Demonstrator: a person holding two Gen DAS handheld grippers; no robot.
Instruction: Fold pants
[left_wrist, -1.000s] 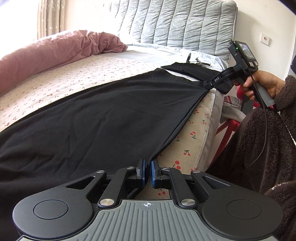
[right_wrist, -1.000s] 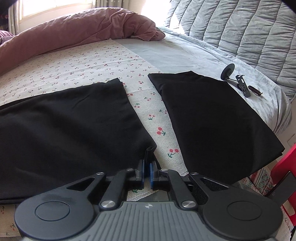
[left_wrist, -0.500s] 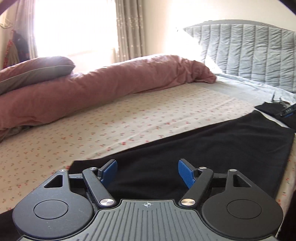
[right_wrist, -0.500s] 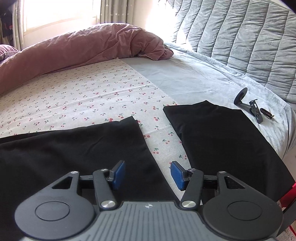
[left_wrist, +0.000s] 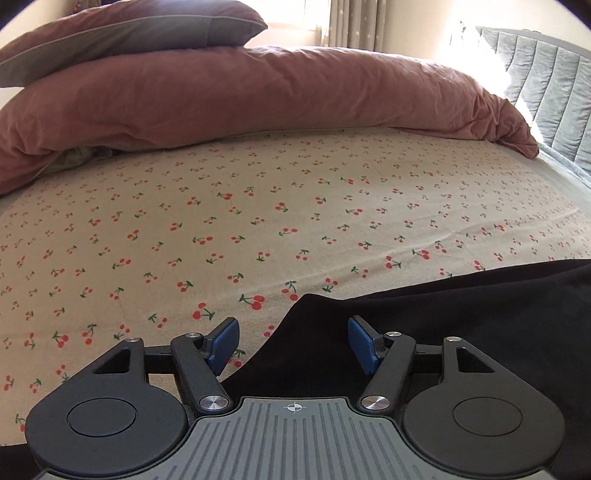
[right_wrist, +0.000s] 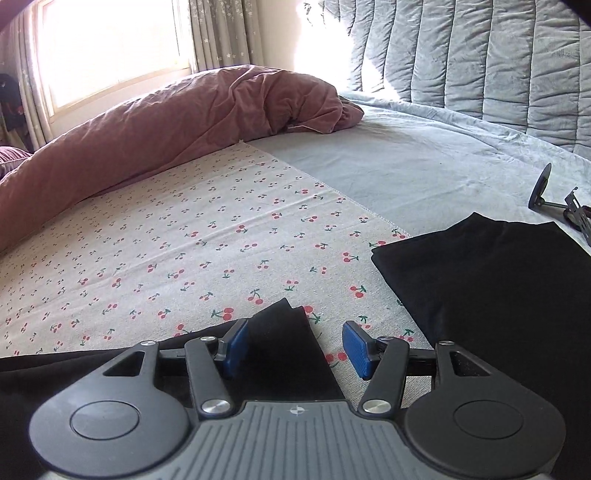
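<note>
Black pants lie flat on the cherry-print sheet. In the left wrist view one pointed corner of the pants reaches in from the right and lies under my left gripper. Its jaws are closing with the cloth between them, and the blue pads do not press on it. In the right wrist view the end of one pant leg lies below my right gripper, which is open with its pads clear of the cloth. The other leg lies apart at the right.
A rolled pink duvet with a pillow on top runs along the far side of the bed. A grey quilted headboard stands at the right. A small black metal bracket lies on the grey sheet beyond the right leg.
Both grippers went from shut on the black cloth to open and let it go. The left view swung left toward the duvet and pillow; the right one moved forward over the bed.
</note>
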